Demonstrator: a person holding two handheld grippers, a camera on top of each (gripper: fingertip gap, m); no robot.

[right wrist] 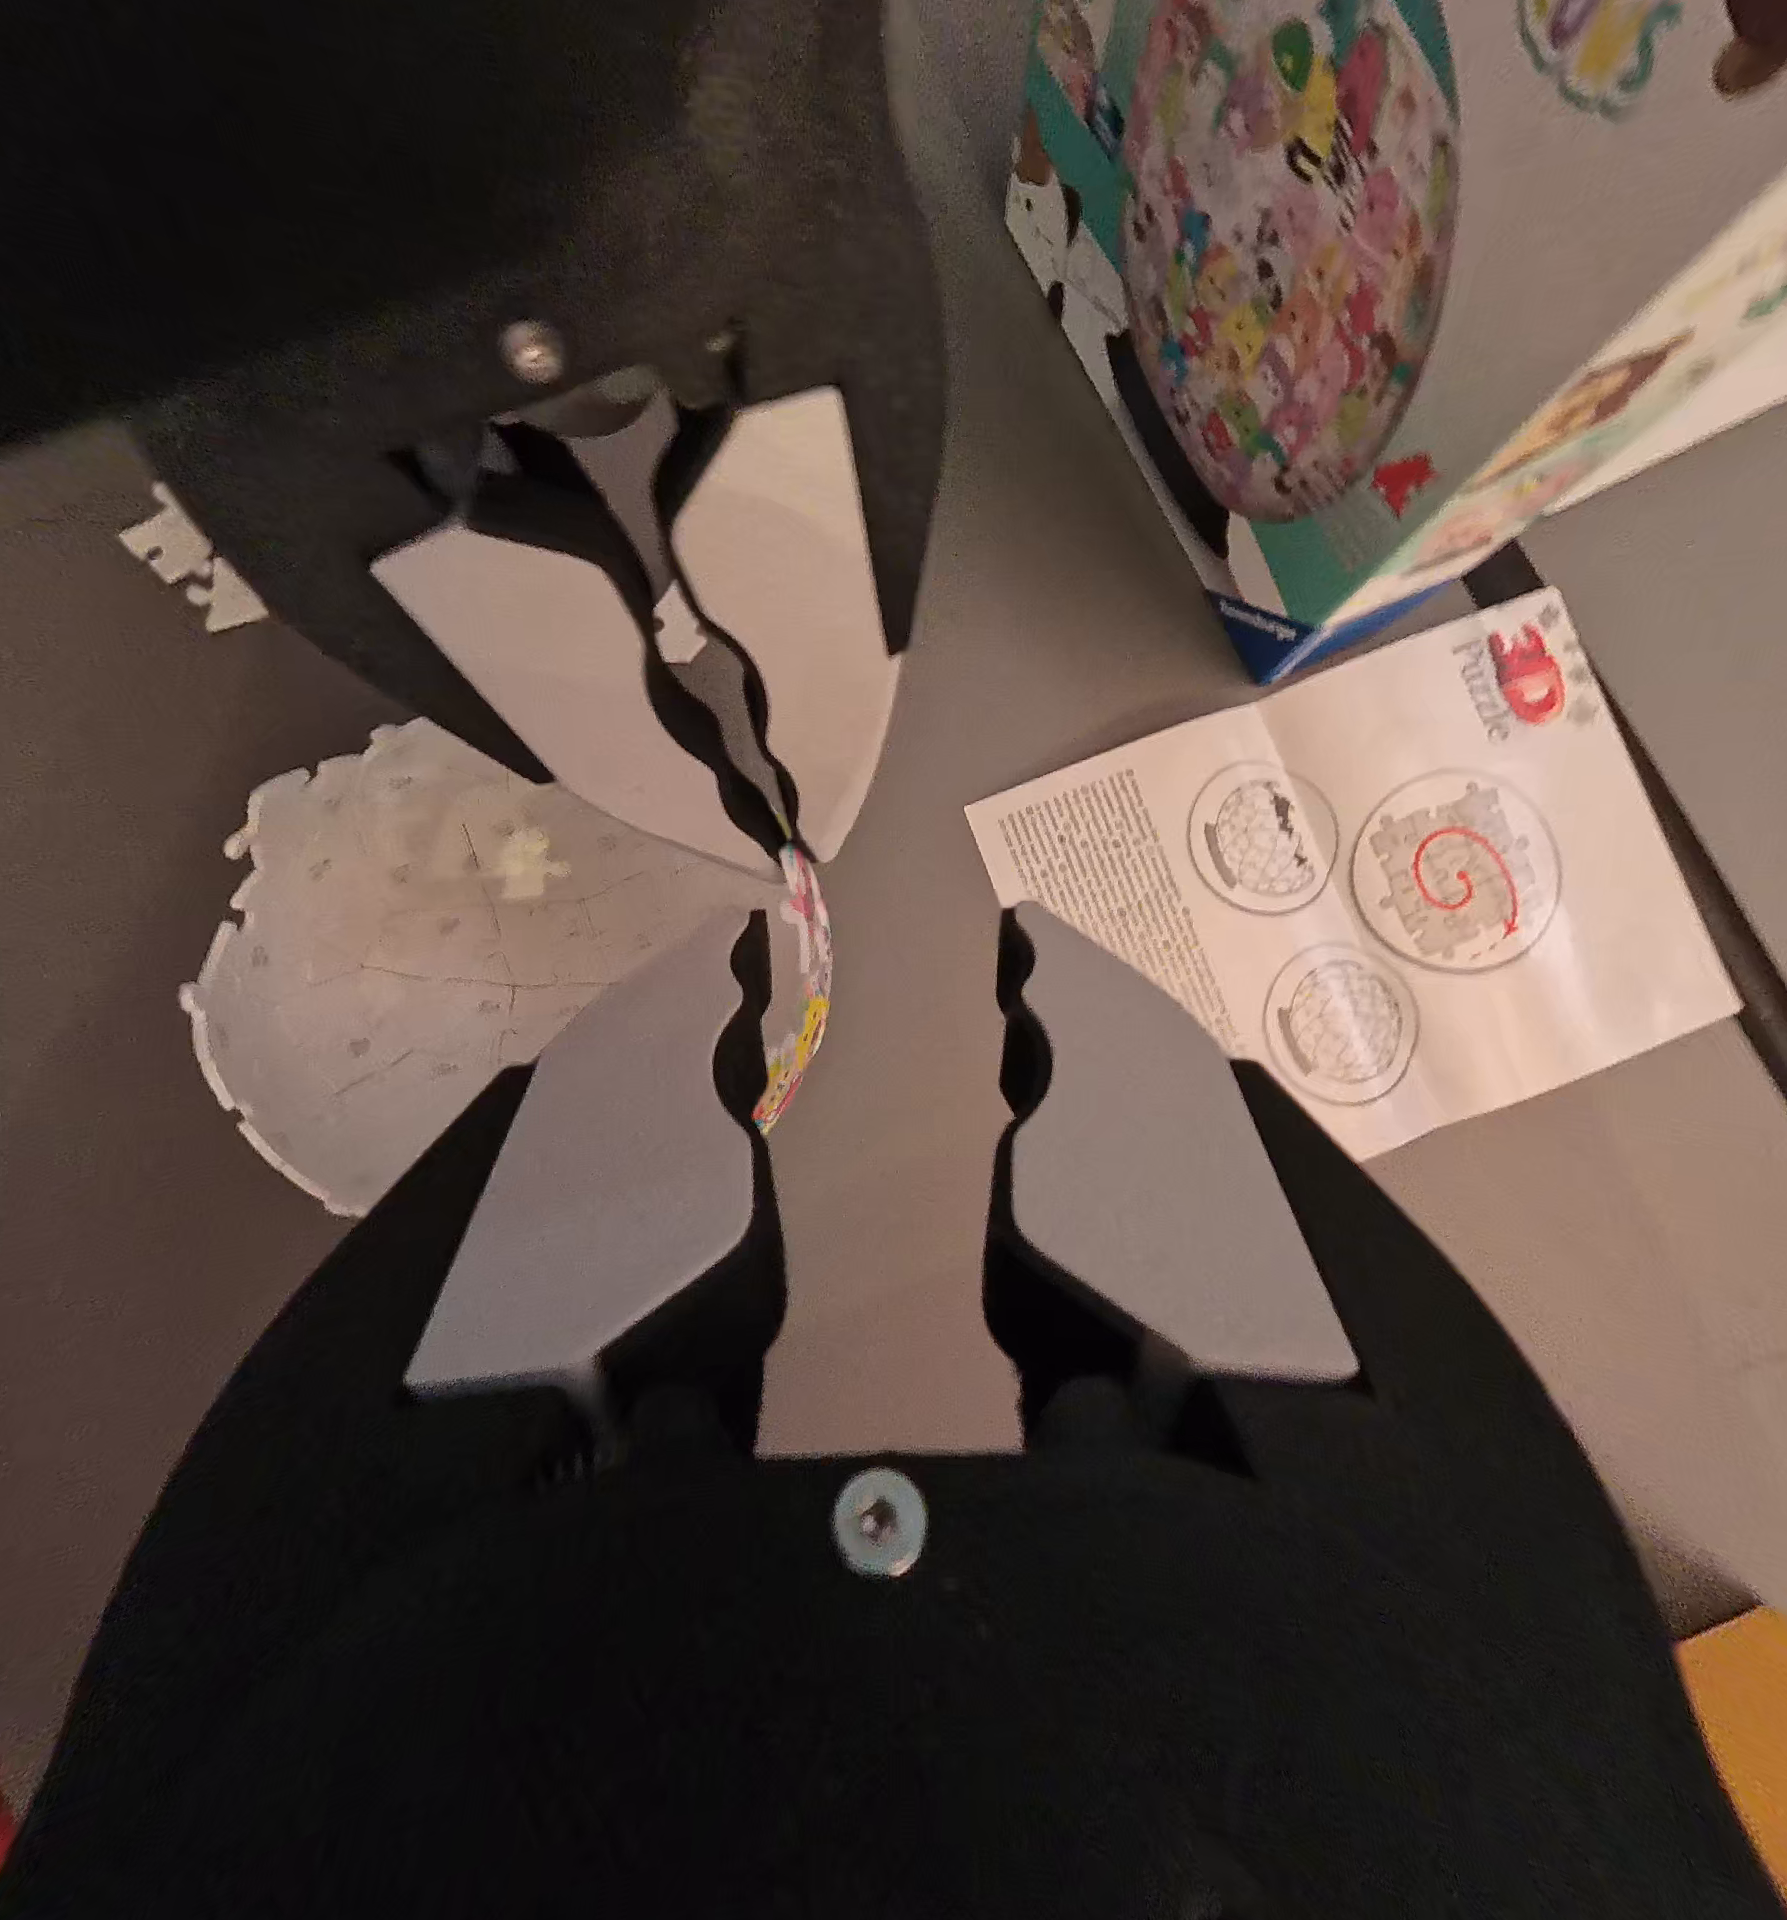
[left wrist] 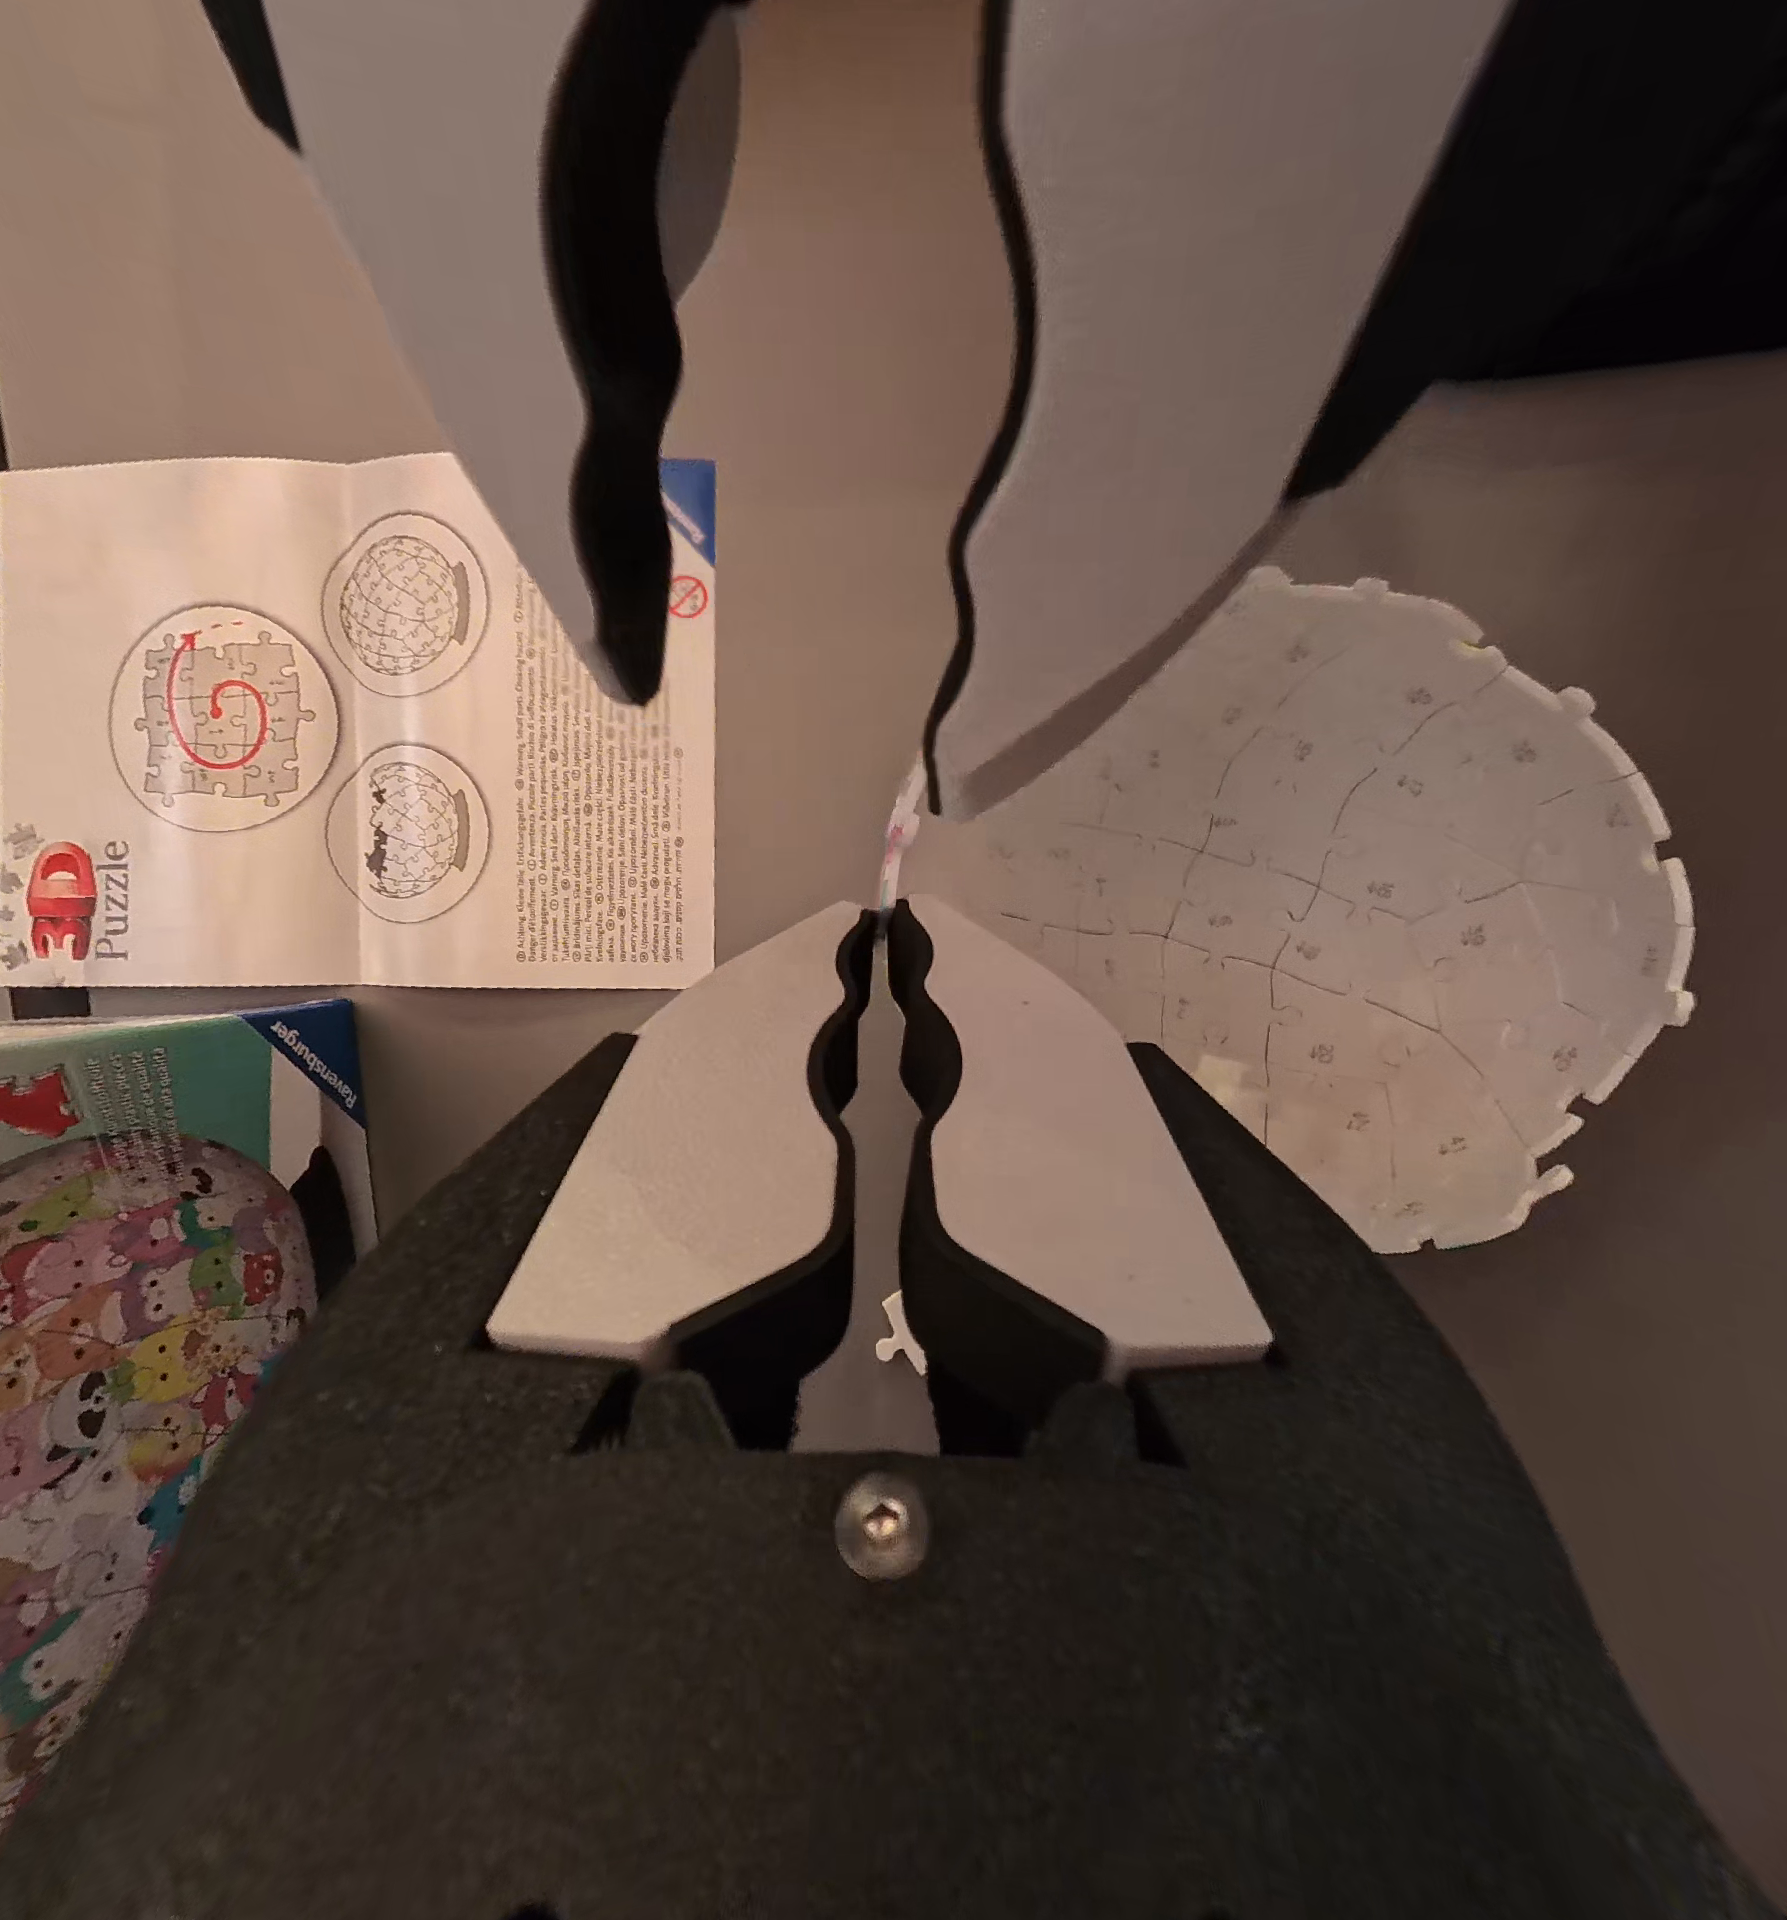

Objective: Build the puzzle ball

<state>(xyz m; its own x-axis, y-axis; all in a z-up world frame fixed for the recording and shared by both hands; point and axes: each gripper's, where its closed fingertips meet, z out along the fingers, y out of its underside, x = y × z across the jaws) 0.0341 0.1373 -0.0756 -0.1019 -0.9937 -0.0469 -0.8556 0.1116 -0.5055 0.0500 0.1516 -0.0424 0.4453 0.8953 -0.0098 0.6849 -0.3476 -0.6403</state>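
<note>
Grey matte tabletop (left wrist: 1595,1558) carries everything; its dark edge runs left of the left gripper, with an orange patch showing past the edge in the right wrist view. No more of the room is readable.

Partly built puzzle ball, a white curved shell of joined plastic pieces (left wrist: 1388,935), sits inner face toward the camera, just right of and ahead of the left gripper (left wrist: 876,914).

Teal printed puzzle box (left wrist: 89,1299) sits low on that gripper's left; white folded instruction leaflet (left wrist: 349,727) lies ahead-left.

Left gripper: fingers pinched nearly together on the shell's rim, where a sliver of the colourful printed face (right wrist: 806,987) shows.

Right gripper (right wrist: 878,925): jaws parted wide, holding nothing, its left finger beside the rim.

Small loose white puzzle piece (left wrist: 899,1340) lies on the table under the left gripper.

Step, as judged: steadying the shell for another piece. Next move likely calls for the right gripper to fetch a loose piece.
</note>
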